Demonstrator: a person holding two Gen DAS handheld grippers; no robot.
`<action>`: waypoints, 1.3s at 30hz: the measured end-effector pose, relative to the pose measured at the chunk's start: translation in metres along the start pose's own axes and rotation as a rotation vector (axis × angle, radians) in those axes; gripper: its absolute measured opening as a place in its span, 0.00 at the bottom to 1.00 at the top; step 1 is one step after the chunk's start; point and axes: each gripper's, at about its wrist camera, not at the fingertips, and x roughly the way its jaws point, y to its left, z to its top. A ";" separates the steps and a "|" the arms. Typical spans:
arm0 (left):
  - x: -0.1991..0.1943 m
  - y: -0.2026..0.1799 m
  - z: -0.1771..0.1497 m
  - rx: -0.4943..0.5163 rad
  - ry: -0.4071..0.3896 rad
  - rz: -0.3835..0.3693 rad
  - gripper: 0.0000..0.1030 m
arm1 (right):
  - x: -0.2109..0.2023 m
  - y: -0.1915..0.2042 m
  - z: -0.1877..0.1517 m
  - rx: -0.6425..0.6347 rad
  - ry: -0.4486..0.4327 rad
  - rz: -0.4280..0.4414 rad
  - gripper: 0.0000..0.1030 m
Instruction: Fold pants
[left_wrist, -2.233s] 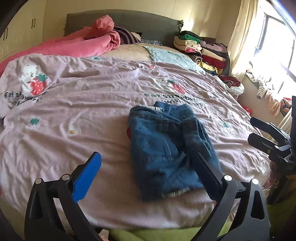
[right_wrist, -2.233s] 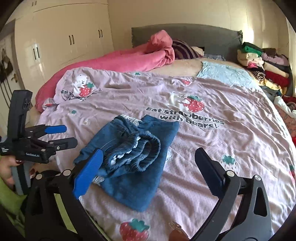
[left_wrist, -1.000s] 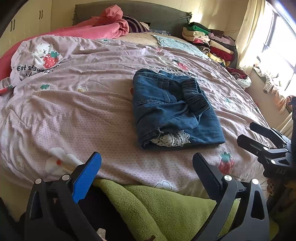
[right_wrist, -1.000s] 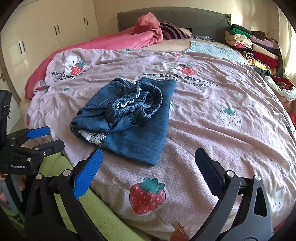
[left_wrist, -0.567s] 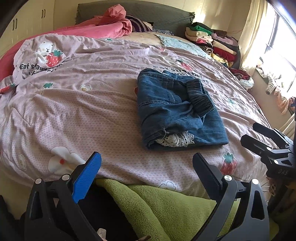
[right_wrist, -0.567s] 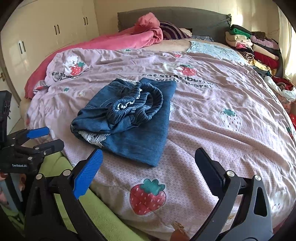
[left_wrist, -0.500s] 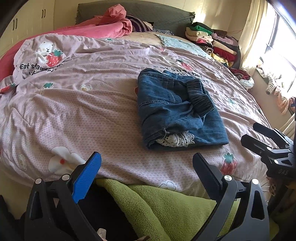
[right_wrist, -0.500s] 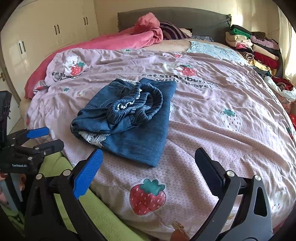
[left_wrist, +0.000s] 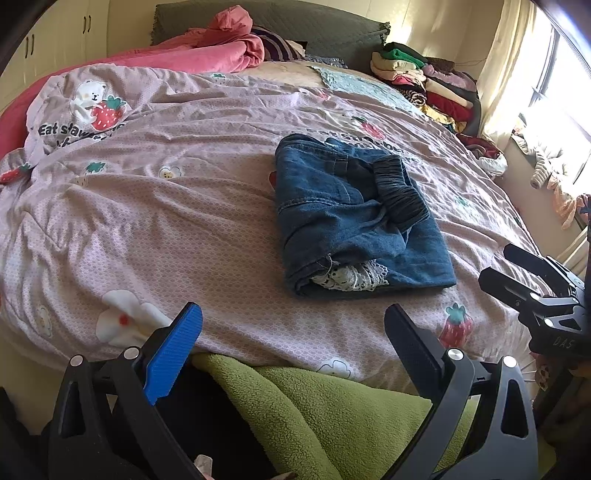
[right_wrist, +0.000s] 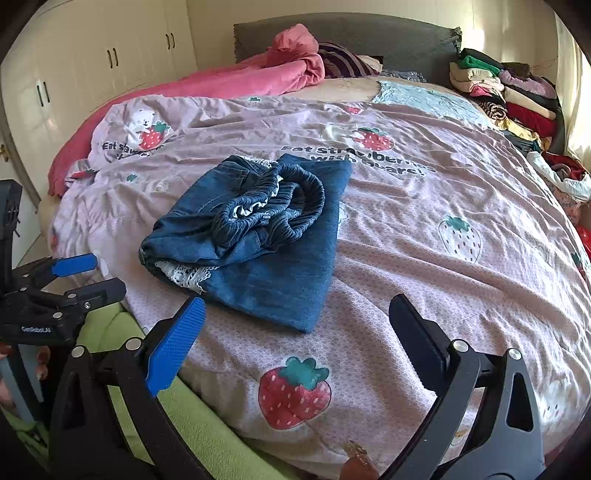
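Blue denim pants (left_wrist: 354, 218) (right_wrist: 258, 236) lie folded into a compact bundle on the pink strawberry-print bedspread (left_wrist: 177, 206) (right_wrist: 443, 236), elastic waistband on top and white lace trim showing at the near end. My left gripper (left_wrist: 291, 332) is open and holds nothing, back from the bed's near edge, short of the pants. My right gripper (right_wrist: 295, 325) is open and holds nothing too, hovering over the bed edge just in front of the bundle. Each gripper appears in the other's view: the right one (left_wrist: 517, 273) at right, the left one (right_wrist: 88, 273) at left.
A green fleece blanket (left_wrist: 332, 402) hangs over the near bed edge. A pink duvet (right_wrist: 229, 77) lies heaped by the grey headboard (right_wrist: 369, 37). Stacked folded clothes (right_wrist: 506, 92) sit at the far right corner. White wardrobes (right_wrist: 92, 55) stand to the left, a bright window (left_wrist: 565, 85) to the right.
Both grippers have drawn back from the pants toward the near bed edge over the last two seconds. In the last half second almost nothing moved. The pants stay folded and untouched.
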 end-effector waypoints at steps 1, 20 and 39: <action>0.000 0.000 0.000 -0.001 0.000 -0.003 0.96 | 0.000 0.000 0.000 0.000 0.000 -0.001 0.91; -0.001 0.001 0.000 0.000 -0.001 0.018 0.96 | -0.001 -0.001 0.001 0.003 -0.003 -0.008 0.91; -0.006 0.001 0.000 0.001 -0.008 0.018 0.96 | -0.001 -0.001 0.002 0.002 -0.002 -0.013 0.91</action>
